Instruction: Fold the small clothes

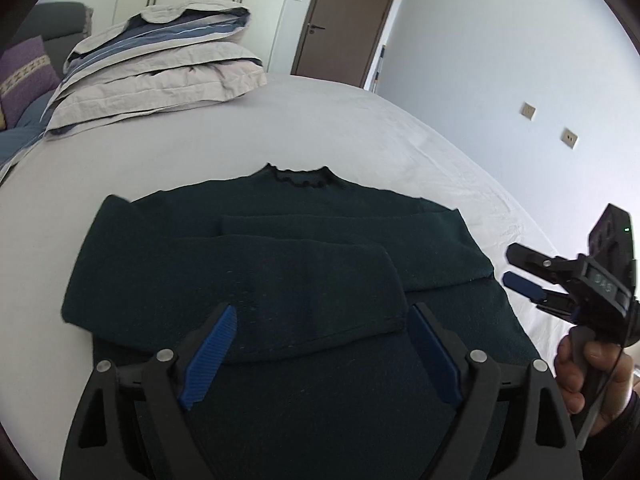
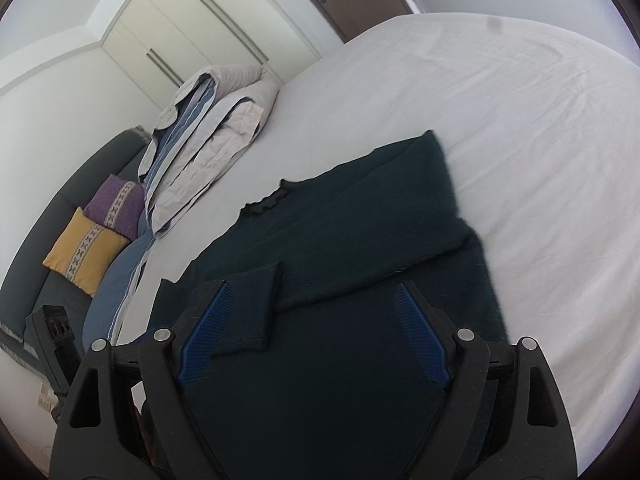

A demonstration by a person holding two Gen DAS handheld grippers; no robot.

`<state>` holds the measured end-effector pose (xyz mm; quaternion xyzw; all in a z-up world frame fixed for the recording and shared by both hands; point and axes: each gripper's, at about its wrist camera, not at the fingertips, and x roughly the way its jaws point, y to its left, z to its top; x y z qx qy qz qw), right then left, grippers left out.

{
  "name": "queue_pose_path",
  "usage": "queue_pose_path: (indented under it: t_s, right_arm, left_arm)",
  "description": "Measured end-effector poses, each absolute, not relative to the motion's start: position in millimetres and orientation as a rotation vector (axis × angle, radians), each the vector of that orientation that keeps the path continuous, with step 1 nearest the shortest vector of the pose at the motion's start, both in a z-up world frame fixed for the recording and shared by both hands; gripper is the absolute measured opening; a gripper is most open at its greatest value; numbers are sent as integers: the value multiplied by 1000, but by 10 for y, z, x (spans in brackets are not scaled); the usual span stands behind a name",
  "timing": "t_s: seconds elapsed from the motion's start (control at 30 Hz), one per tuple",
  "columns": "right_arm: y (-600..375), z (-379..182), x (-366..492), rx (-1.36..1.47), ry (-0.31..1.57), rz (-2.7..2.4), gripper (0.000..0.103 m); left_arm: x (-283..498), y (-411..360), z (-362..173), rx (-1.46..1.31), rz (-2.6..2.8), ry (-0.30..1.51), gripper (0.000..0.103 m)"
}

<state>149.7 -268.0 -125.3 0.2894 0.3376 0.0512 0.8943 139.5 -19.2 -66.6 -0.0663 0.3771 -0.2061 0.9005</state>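
A dark green sweater (image 1: pixel 280 220) lies flat on the bed, frilled neck at the far side, and both sleeves are folded across its chest. In the left wrist view my left gripper (image 1: pixel 323 308) hangs open just above the near sleeve's cuff (image 1: pixel 360 320), and its blue pads do not press the fabric. My right gripper (image 1: pixel 508 266) stands open off the sweater's right edge, with a hand (image 1: pixel 580 368) on its grip. In the right wrist view the right gripper (image 2: pixel 311 286) is open over the sweater (image 2: pixel 360 220) near a sleeve cuff (image 2: pixel 256 312), with nothing held.
The pale sheet (image 1: pixel 320 128) spreads wide around the sweater. A folded duvet with pillows (image 1: pixel 152 68) is stacked at the far left of the bed. A purple cushion (image 2: pixel 116 204) and a yellow cushion (image 2: pixel 84 256) lean on a dark sofa. A brown door (image 1: pixel 344 20) stands behind.
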Motion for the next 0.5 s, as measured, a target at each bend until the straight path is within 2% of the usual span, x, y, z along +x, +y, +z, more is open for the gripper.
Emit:
queue_pose_path:
  t_s: [0.17, 0.27, 0.3, 0.4, 0.43, 0.5]
  right_arm:
    - [-2149, -1475, 2288, 527, 891, 162, 80]
    - [-1938, -1728, 2619, 513, 1012, 148, 68]
    - [-1858, -1733, 2672, 473, 1014, 140, 60]
    - [-1621, -1680, 2743, 349, 1023, 140, 15]
    - [-1576, -1622, 2747, 317, 1008, 140, 7]
    - [-1544, -1471, 2743, 278, 960, 153, 7]
  left_arm:
    - [1430, 573, -604, -272, -307, 756, 87]
    - [1473, 982, -575, -324, -237, 736, 87]
    - [1485, 1102, -574, -341, -216, 732, 87]
    - [1526, 1406, -602, -386, -171, 724, 87]
    - [1562, 1452, -616, -399, -158, 724, 86]
    - [1618, 1585, -646, -436, -145, 727, 83]
